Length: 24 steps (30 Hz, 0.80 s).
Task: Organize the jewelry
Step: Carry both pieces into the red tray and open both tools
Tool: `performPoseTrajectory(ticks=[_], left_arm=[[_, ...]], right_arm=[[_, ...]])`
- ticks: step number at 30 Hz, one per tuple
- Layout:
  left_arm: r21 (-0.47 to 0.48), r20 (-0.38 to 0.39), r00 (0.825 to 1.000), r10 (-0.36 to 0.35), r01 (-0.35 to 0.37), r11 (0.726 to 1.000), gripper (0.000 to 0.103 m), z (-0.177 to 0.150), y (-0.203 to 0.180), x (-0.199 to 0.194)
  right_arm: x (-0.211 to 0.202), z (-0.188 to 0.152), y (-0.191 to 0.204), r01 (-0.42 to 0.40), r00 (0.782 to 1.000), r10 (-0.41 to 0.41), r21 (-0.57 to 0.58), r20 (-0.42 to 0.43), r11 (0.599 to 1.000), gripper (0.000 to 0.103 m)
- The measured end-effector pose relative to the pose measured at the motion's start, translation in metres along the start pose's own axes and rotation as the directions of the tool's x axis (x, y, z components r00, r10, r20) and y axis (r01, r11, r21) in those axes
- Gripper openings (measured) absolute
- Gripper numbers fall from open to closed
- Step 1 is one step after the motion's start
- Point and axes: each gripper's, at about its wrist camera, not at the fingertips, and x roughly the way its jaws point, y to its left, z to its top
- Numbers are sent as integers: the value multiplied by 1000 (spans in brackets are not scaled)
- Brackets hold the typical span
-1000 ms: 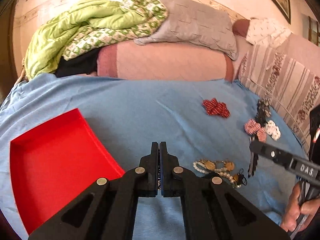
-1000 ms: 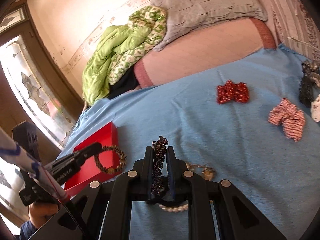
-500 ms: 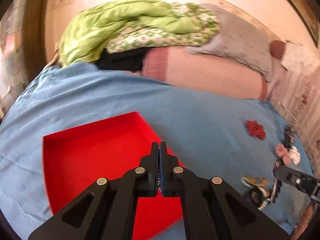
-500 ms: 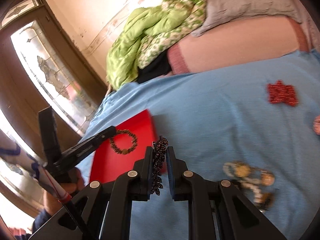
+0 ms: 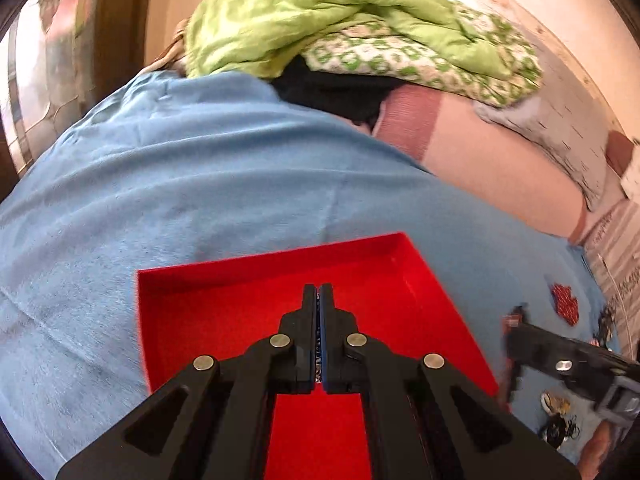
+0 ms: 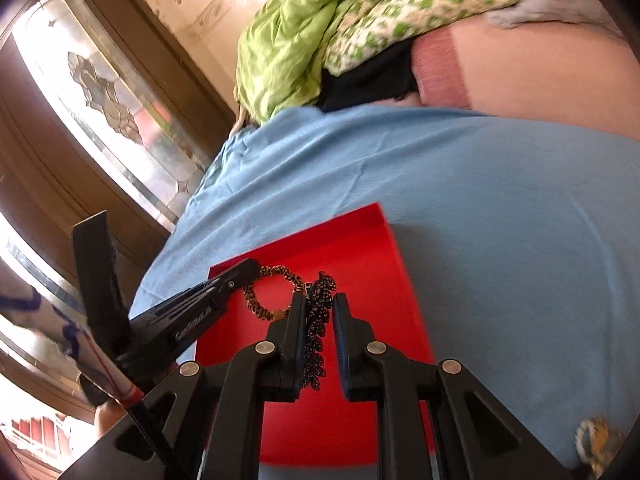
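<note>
Both grippers have swung away from the loose jewelry and now sit over the red tray (image 5: 420, 280), which 1.0 s ago lay off to the left of them. At the left gripper (image 5: 319, 296) the jaws are pressed together with only a sliver of something beaded visible in the seam; the right wrist view shows what it is, a brown beaded bracelet (image 6: 266, 292) pinched at its rim and hanging as an open ring above the tray floor. At the right gripper (image 6: 320, 308) the jaws stand slightly apart, with a dark beaded strand (image 6: 318, 328) draped between them against the left finger; whether it is firmly clamped or about to slip free cannot be told. Holding each piece by 1 edge lets it dangle clear of the fingers, so I judge that parting the jaws would drop it cleanly inside the tray walls. Carrying 2 pieces at once, 1 per gripper, looks like a way to halve the trips. Outward from the tray, the blue bedsheet (image 5: 200, 184) spreads across the bed, with a gold and pearl cluster (image 6: 596, 440) still on it at the right, and a red beaded piece (image 5: 565, 304) farther off. Beyond lie a green quilt (image 5: 320, 12) and a pink bolster (image 6: 540, 76). I judge the task is mid-way, with several pieces left to collect.
</note>
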Motion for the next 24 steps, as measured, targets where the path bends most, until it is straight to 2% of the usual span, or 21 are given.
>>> performPoseTrajectory(ticks=[6, 12, 20, 22, 24], left_arm=[[-68, 4, 1000, 20, -19, 997, 1, 5, 27, 2], [-95, -2, 1000, 16, -16, 995, 1, 6, 36, 4], [-87, 0, 1000, 23, -23, 996, 1, 6, 29, 4], [-96, 2, 1000, 25, -25, 995, 1, 7, 30, 3], [-104, 6, 1000, 28, -28, 994, 1, 7, 33, 2]], right_arm=[[62, 21, 8, 77, 994, -79, -26, -72, 997, 15], [108, 33, 10, 145, 979, -151, -49, -134, 988, 15], [128, 40, 7, 197, 969, -203, -55, -141, 979, 18], [128, 41, 4, 192, 969, -197, -46, -148, 980, 26], [123, 40, 2, 189, 972, -192, -37, -132, 981, 28]])
